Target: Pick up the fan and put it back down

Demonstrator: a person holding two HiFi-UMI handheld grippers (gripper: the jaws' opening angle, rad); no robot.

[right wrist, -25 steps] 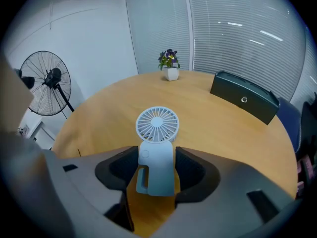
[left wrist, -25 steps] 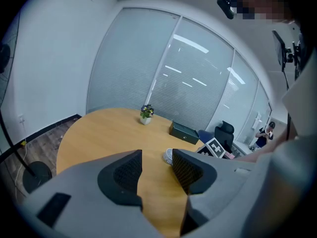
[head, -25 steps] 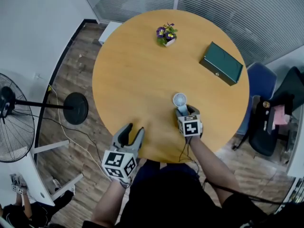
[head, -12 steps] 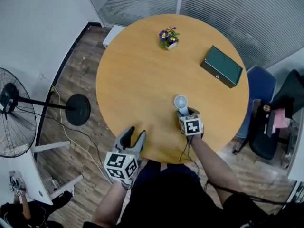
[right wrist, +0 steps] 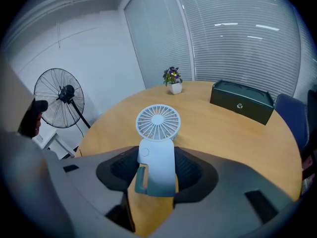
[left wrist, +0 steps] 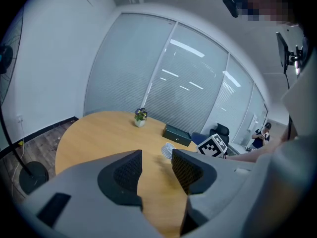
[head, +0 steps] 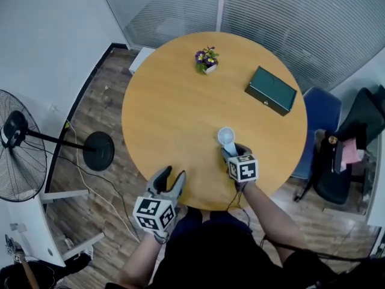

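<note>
1. Far left, off the bench, a floor fan (head: 18, 161) stands on the wooden floor. It is well apart from the work and no obstacle.
2. The left gripper (head: 170, 174) hovers over the near edge of the bench (head: 174, 101). Its own view shows its jaws apart with only bare wood between them, so it carries nothing. It is the farther of the two from the task's thing.
3. Towards the far side of the bench sits a small potted plant (head: 206, 59), well apart from both grippers.
4. The fan (head: 226, 136), a small pale handheld one, is in the right gripper (head: 231, 151).
   - In that gripper's view the jaws stand wide but are closed on the fan's handle (right wrist: 157, 148), with the pads against its sides.
   - Its long axis runs up and away from the person, tilted forward, with the round grille head out past the jaw tips.
   - It looks to be clear of the bench surface, though the gap under its foot cannot be seen.
5. Setting it down turns on the bare wood straight below the handle's foot. That patch looks free, so a plain descent with the handle brought upright should serve.
6. To the right and farther back lies a dark green box (head: 271, 90), well apart. A blue chair (head: 322, 113) stands beyond the bench edge.
</note>
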